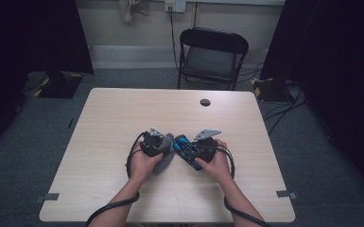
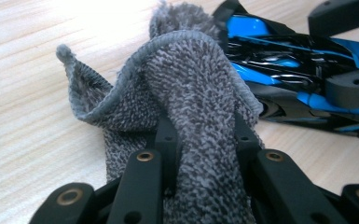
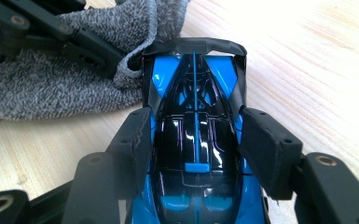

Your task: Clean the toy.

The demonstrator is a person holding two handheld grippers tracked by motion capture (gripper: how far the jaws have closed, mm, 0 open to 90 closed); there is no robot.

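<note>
Ideally, the left gripper, clamped on the grey cloth, wipes lightly over the blue toy car, pinched at its sides just ahead in the right gripper.

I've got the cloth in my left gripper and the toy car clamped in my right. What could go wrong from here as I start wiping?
1. The right gripper clamps the blue and black toy car only by its glossy sides; wiping pressure might twist or slip it loose.
2. The grey cloth is bunched in the left gripper, so hard black jaws could touch the paint instead of fabric.
3. The cloth's loose edge lies against the car's rear wing and may snag it.
</note>
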